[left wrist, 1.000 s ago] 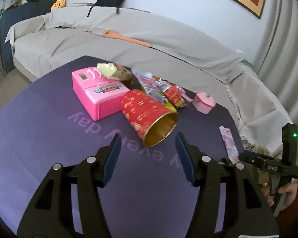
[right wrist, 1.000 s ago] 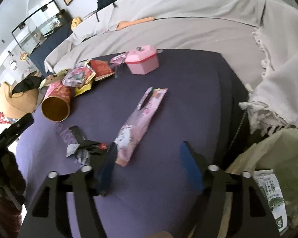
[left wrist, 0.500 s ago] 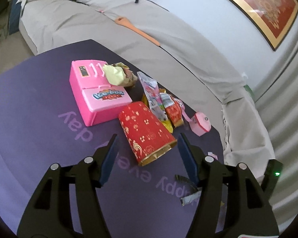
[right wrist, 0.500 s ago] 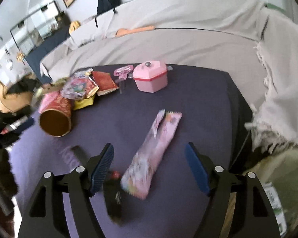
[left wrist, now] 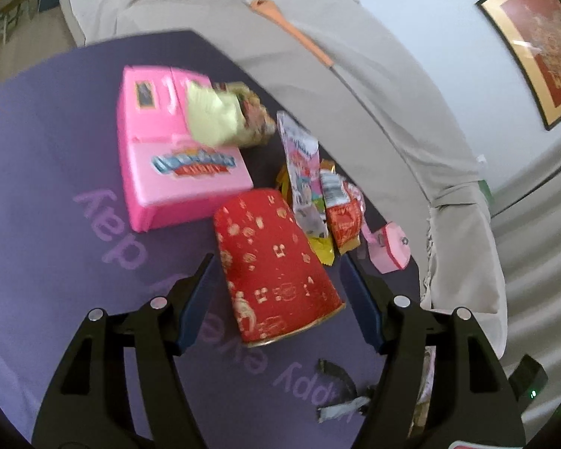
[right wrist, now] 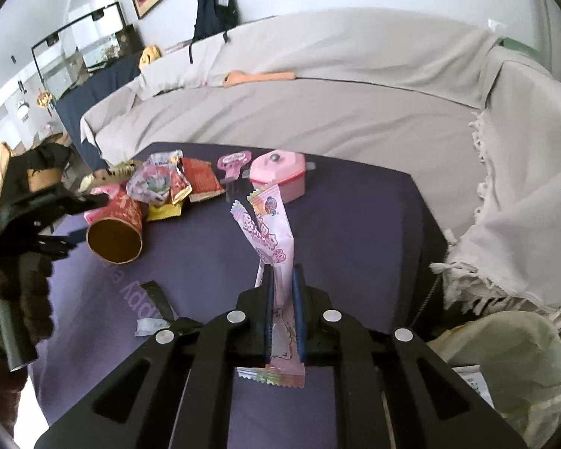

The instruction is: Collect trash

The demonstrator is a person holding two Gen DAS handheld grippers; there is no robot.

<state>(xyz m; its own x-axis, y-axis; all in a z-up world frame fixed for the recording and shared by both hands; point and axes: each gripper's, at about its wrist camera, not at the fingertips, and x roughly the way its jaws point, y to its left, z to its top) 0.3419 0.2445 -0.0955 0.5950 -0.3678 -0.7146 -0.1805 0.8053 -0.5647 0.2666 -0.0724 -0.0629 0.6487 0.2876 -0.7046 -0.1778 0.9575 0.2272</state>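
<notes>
Right gripper: our right gripper (right wrist: 282, 280) is clenched on a long pink wrapper (right wrist: 271, 232), the blue-lined fingers (right wrist: 267, 299) pinching its flat middle.
Pink wrapper: we see a thin, glossy plastic sleeve with crimped, saw-toothed ends; its upper half curls up and away from the fingertips above the tablecloth (right wrist: 355, 224), and its lower end hangs toward the camera between the black arms.
Left gripper: our left gripper (left wrist: 280, 273) is spread wide, its fingers standing either side of the red paper cup (left wrist: 276, 262); we cannot tell whether they touch it.
Red paper cup: a tapered cup lying on its side, matte red with gold printed figures and a gold-lined mouth (right wrist: 114, 239) that faces us.
Other trash: just beyond the cup we see a loose heap of crinkled foil packets (left wrist: 318, 194) in red, yellow and pink; a torn black-and-silver scrap (left wrist: 340, 393) lies flat near the table's front edge.
Toys: a boxy pink plastic toy fridge (left wrist: 168, 164) lies flat with a crumpled yellow-green wrapper (left wrist: 213, 119) on it; a small pink lidded pot (right wrist: 278, 176) stands behind the raised wrapper.
Tablecloth: smooth dark purple with pale lilac lettering.
Sofa: draped in a wrinkled beige cloth (right wrist: 318, 112) with a fringed edge.
</notes>
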